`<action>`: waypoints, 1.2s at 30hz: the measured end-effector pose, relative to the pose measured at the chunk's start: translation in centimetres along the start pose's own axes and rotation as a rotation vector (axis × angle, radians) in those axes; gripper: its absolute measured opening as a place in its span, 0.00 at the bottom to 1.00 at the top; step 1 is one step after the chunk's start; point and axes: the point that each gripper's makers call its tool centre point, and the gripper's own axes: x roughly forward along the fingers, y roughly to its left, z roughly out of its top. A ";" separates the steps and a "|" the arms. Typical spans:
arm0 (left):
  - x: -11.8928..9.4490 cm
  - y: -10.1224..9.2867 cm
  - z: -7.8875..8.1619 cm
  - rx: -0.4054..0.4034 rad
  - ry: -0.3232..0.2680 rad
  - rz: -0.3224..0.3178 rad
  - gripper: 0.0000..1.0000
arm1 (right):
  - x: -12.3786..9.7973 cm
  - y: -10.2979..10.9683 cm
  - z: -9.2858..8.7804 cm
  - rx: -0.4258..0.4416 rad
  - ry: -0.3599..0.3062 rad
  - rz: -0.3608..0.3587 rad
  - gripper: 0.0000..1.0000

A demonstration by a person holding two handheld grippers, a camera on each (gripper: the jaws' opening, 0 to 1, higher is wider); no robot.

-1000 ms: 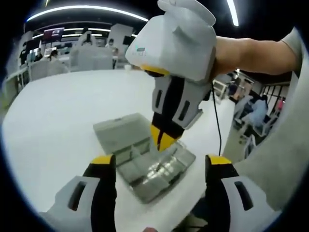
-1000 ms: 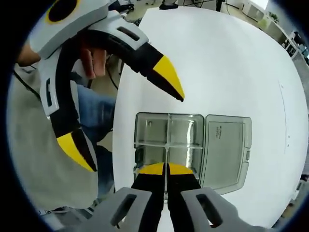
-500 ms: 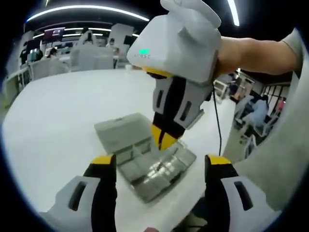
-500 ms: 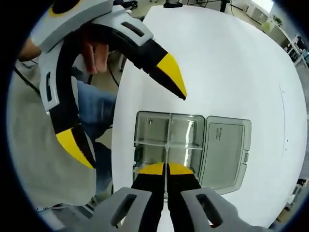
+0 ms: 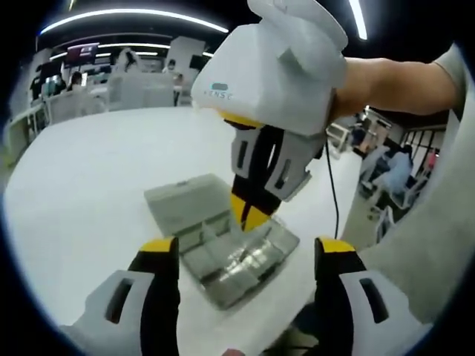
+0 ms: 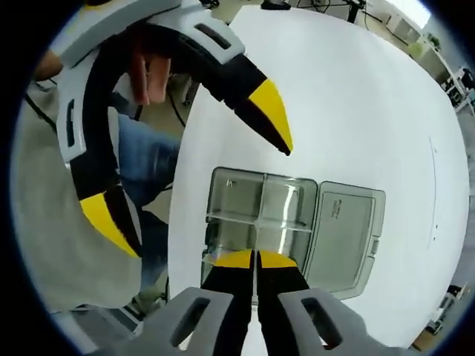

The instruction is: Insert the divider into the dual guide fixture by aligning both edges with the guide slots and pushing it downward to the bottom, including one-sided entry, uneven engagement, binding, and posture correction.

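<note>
White counter point(image 6: 356, 96) carries the clear fixture point(image 6: 260, 215); right gripper point(image 6: 255, 259), fingers pinching the thin divider point(image 6: 256, 236), risks binding if tilted, while left gripper point(image 5: 241, 256) hovers spread.

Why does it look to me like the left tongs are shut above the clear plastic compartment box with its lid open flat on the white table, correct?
Not quite: the left tongs are open, jaws spread wide, as the left gripper view shows. The shut pair are the right tongs. The clear plastic compartment box does have its lid open flat on the white table.
</note>
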 end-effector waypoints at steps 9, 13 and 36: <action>-0.1 -0.1 0.0 0.001 0.001 0.004 0.72 | 0.0 0.1 0.0 0.027 -0.031 -0.011 0.00; 0.0 -0.2 0.0 0.001 0.000 0.002 0.72 | 0.2 0.3 -0.4 0.034 -0.037 -0.016 0.00; 0.0 0.2 -0.2 -0.006 0.005 0.007 0.72 | 1.9 0.2 -0.5 0.059 -0.074 -0.013 0.00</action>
